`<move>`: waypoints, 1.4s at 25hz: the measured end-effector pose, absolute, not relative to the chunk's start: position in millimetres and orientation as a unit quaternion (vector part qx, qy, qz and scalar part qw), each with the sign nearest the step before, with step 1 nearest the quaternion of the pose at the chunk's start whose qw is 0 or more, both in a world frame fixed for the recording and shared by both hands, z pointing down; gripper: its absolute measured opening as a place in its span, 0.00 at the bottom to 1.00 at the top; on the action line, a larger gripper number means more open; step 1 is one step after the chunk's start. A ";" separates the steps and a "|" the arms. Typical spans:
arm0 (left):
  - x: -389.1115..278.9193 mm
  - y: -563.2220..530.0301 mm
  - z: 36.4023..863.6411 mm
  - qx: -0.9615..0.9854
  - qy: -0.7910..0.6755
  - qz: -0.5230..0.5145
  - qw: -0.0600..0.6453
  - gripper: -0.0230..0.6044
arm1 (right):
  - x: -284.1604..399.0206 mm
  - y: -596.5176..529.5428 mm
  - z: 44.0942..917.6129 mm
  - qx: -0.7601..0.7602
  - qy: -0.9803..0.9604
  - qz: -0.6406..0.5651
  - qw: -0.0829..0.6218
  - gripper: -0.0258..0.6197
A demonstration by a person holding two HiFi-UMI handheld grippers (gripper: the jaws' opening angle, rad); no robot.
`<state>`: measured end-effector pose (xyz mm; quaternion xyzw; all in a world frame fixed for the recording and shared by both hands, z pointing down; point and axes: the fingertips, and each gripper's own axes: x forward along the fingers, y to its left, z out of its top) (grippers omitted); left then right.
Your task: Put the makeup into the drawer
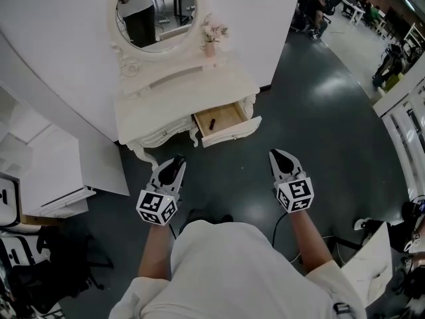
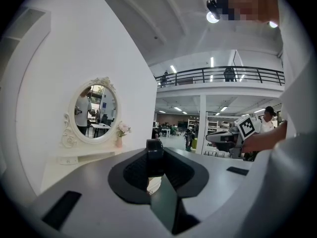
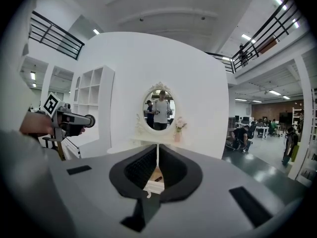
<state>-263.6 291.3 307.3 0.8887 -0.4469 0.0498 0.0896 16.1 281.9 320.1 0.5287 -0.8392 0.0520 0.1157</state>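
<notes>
Plainly, the only print we can make out is the black-and-white square pattern on the marker cubes; no lettering on anything is large enough to read.

Our left tongs (image 1: 176, 162) are clenched on the makeup (image 2: 154, 155), a dark, glossy cylinder standing upright between the jaws, its flat top just above them. Our right tongs (image 1: 277, 155) are pressed together to a hairline slit, with nothing between them.

Both tongs hang over the dark floor (image 1: 319, 105), well apart from each other and short of the white dressing surface (image 1: 182, 95). The drawer (image 1: 229, 133) is pulled out at the surface's right front, showing a pale wooden bottom. A small dark stick (image 1: 212, 123) lies near its middle, with bare wood all round it.

An oval mirror (image 1: 157, 8) in a carved white frame stands at the back of the surface, with a little vase of pink flowers (image 1: 212, 37) just to its right. A white wall (image 1: 60, 52) backs the surface, and white shelving (image 1: 50, 178) sits to the left. To the right the floor runs wide and bare.
</notes>
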 end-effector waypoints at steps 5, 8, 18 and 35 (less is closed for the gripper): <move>-258.3 289.1 309.5 0.889 -0.445 0.053 0.092 0.15 | 19.4 280.4 322.4 0.527 -0.840 0.056 0.116 0.09; -256.6 282.0 309.7 0.891 -0.441 0.053 0.093 0.15 | 19.3 275.8 326.2 0.529 -0.838 0.060 0.119 0.09; -264.6 230.2 318.1 0.898 -0.424 0.059 0.104 0.15 | 8.7 233.8 336.3 0.537 -0.831 0.072 0.128 0.09; -271.8 97.1 349.0 0.917 -0.367 0.090 0.128 0.15 | -16.0 121.7 355.7 0.559 -0.809 0.094 0.156 0.09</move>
